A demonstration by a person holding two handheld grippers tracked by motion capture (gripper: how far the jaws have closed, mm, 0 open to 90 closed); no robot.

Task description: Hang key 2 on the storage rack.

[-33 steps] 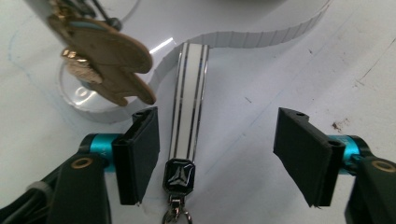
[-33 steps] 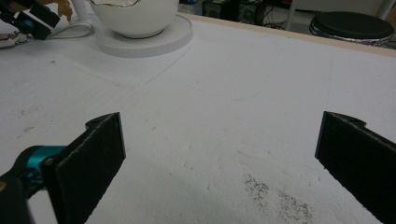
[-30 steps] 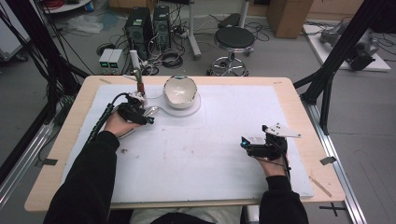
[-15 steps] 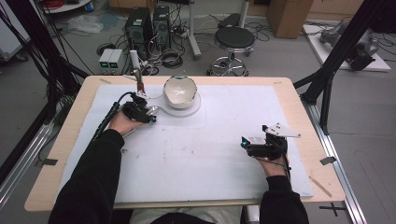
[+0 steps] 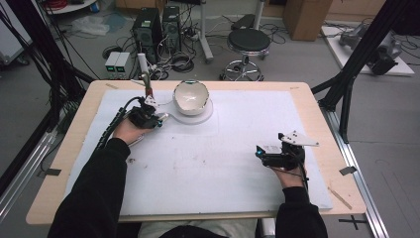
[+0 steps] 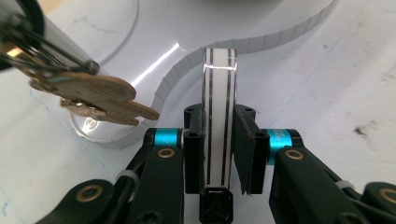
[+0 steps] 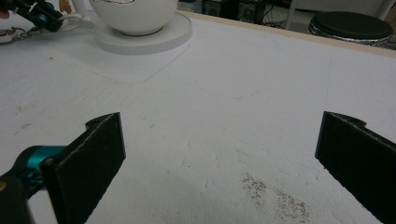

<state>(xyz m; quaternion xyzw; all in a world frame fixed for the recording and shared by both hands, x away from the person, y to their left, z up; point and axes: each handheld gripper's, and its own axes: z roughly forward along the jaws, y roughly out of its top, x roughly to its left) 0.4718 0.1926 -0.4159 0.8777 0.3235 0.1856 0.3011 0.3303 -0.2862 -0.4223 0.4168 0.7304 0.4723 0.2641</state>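
Observation:
A white bowl [image 5: 190, 95] sits on a round white ribbed base [image 5: 204, 115] at the back of the table. A thin white handle with dark stripes [image 6: 218, 107] curves out from the base toward the left. My left gripper [image 5: 159, 120] has just been closing and is now shut on this handle, with the pads [image 6: 245, 144] pressing both of its sides. My right gripper [image 5: 261, 151] rests low at the right of the mat, open wide with nothing between its pads [image 7: 100, 154]. From there the bowl [image 7: 135, 14] and base [image 7: 154, 39] lie far ahead.
A slim upright post [image 5: 144, 74] with brown flat tabs [image 6: 93, 93] stands just left of the base, close to my left gripper. A white mat [image 5: 208, 168] covers the wooden table [image 5: 327, 129]. A stool [image 5: 248, 42] and electronics sit on the floor behind.
The left hand has shifted very slightly beside the base. The right hand and the bowl have not moved.

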